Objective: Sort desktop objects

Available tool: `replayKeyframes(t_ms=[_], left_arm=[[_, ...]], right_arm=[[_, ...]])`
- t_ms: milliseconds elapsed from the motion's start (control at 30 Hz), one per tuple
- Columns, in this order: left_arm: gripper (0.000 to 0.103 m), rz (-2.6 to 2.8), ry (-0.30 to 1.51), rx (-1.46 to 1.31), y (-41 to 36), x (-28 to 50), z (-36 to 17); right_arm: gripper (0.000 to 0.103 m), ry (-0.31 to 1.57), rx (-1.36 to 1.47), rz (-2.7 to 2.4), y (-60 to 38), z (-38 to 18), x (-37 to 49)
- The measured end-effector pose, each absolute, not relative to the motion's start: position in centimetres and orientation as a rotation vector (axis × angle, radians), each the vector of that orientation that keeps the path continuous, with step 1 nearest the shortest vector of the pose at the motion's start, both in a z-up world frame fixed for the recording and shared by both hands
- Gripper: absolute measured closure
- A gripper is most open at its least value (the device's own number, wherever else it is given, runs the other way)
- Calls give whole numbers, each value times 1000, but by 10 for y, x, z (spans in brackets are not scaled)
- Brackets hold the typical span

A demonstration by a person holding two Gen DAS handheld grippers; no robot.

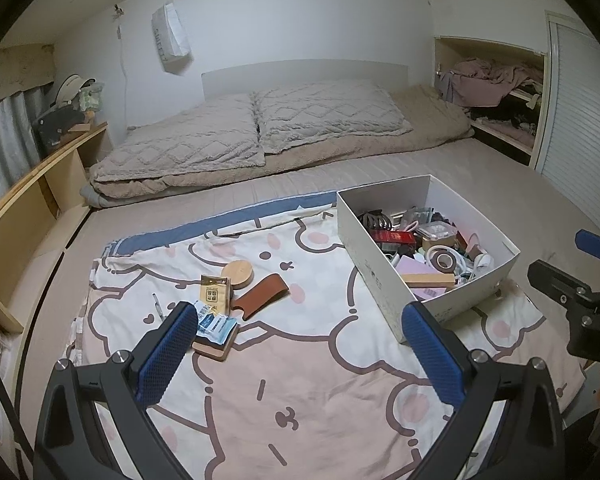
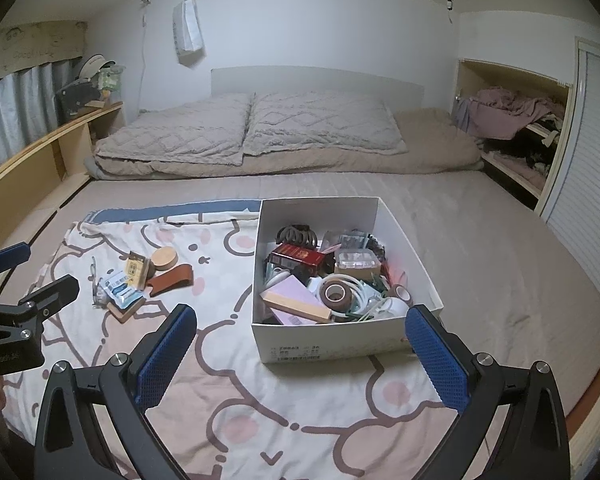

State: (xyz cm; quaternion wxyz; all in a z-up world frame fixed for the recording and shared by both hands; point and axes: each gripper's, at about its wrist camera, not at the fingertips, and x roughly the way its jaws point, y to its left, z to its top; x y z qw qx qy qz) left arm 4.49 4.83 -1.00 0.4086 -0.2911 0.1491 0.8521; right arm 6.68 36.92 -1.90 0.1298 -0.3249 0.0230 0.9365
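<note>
A white cardboard box (image 1: 374, 252) (image 2: 312, 340) full of several small items stands on a cartoon-print cloth (image 1: 300, 380) (image 2: 228, 400). Left of it lies a small pile: a round wooden lid (image 1: 239, 273) (image 2: 164, 258), a brown leather case (image 1: 262, 294) (image 2: 171, 276), a gold card packet (image 1: 215, 292) (image 2: 135, 268), a blue-white packet (image 1: 216, 324) (image 2: 120, 290) on a wooden block, and a pen (image 1: 158, 306). My left gripper (image 1: 300, 356) hangs open above the cloth, just short of the pile. My right gripper (image 2: 300, 360) is open in front of the box, holding nothing.
The cloth lies on a bed with two grey pillows (image 1: 260, 124) and a beige blanket at the back. A wooden shelf (image 1: 32, 208) runs along the left. An open closet nook (image 1: 496, 92) with clothes and a slatted door (image 1: 580, 128) stand at the right.
</note>
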Motion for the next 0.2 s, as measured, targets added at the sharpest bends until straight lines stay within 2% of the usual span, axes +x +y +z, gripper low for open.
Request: replayKeyframes(t_ms=[200], left_arm=[[0, 2149, 371, -733, 47, 44, -11]], right_arm=[[0, 84, -952, 2724, 371, -20, 67]])
